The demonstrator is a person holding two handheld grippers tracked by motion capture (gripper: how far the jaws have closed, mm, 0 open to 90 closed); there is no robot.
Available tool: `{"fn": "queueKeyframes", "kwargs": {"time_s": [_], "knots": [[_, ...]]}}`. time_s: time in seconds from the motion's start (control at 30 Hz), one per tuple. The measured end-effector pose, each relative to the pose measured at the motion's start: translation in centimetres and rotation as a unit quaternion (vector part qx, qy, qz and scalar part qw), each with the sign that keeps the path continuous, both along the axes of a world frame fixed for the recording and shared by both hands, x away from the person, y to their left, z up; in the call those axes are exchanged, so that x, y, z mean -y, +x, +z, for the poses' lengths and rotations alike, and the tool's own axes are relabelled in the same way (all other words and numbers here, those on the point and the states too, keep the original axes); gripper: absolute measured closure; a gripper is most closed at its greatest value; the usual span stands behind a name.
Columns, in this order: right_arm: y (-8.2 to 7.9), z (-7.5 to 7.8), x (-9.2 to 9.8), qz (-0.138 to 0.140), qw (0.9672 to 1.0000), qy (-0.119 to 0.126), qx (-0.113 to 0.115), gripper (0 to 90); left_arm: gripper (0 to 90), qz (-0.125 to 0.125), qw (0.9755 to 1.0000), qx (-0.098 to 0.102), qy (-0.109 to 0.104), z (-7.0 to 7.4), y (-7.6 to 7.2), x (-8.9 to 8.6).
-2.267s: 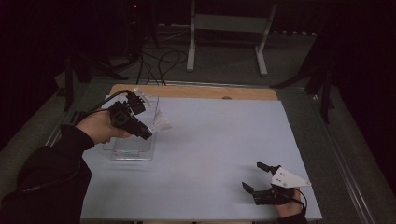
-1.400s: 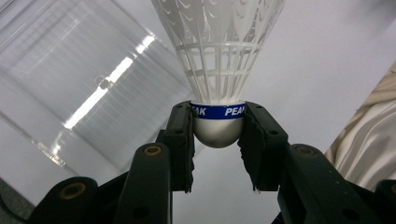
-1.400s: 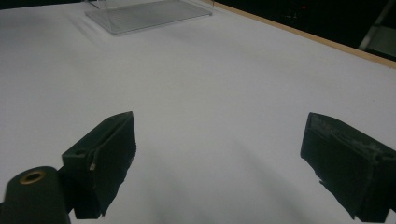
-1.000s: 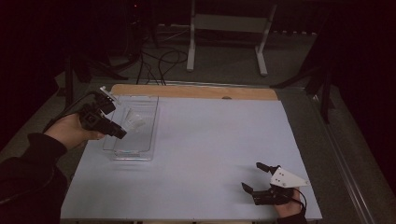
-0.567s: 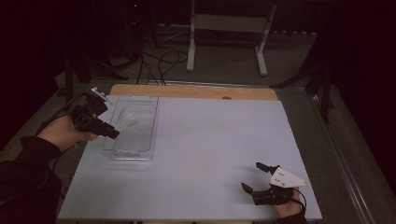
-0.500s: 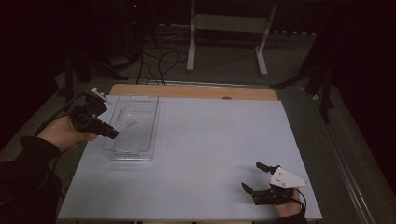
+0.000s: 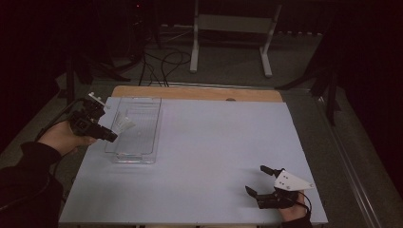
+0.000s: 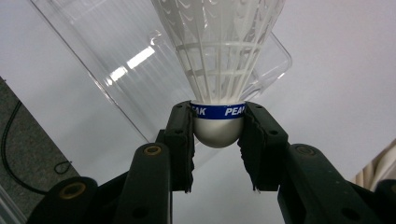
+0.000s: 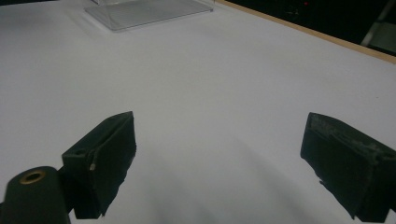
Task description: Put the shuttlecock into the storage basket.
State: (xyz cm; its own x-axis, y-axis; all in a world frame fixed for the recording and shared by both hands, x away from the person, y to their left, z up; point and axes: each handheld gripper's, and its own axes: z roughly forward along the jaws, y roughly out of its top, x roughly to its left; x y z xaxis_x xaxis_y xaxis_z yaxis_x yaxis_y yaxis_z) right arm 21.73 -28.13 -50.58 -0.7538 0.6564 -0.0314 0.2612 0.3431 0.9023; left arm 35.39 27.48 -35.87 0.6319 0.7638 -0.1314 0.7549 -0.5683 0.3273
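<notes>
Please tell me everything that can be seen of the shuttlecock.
The shuttlecock has a white, plastic-looking ribbed skirt, a rounded pale cork base and a blue band printed "PEAK". The left gripper is shut on its base, pads pressing both sides, skirt pointing away. In the high view it hangs at the left edge of the clear tray.

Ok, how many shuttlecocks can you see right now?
1. The white plastic shuttlecock with a blue band is clamped by its cork in the left gripper, over the clear plastic tray's left edge.
</notes>
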Motion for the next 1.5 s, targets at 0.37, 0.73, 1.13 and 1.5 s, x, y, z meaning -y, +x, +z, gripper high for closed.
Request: {"fn": "queueKeyframes", "kwargs": {"time_s": [0.37, 0.73, 1.13, 1.5], "knots": [[0.0, 0.0, 0.0, -0.001, 1.0000, -0.001, -0.002, 10.5, 66.3, 0.008, 0.9999, 0.008, -0.004, -2.1, 0.3, -0.8], [0.1, -0.1, 0.0, 0.001, 1.0000, 0.000, -0.004, 10.5, 66.3, 0.005, 0.9997, 0.025, -0.005, -3.6, 0.6, -1.6], [0.1, -0.1, 0.0, 0.001, 1.0000, 0.001, -0.006, 10.5, 66.2, 0.007, 0.9997, 0.020, 0.014, -5.2, 1.0, -1.8], [0.1, -0.1, 0.0, 0.002, 1.0000, 0.003, -0.007, 10.5, 66.2, -0.003, 0.9993, 0.019, 0.032, -5.9, 1.1, -1.4]]}}
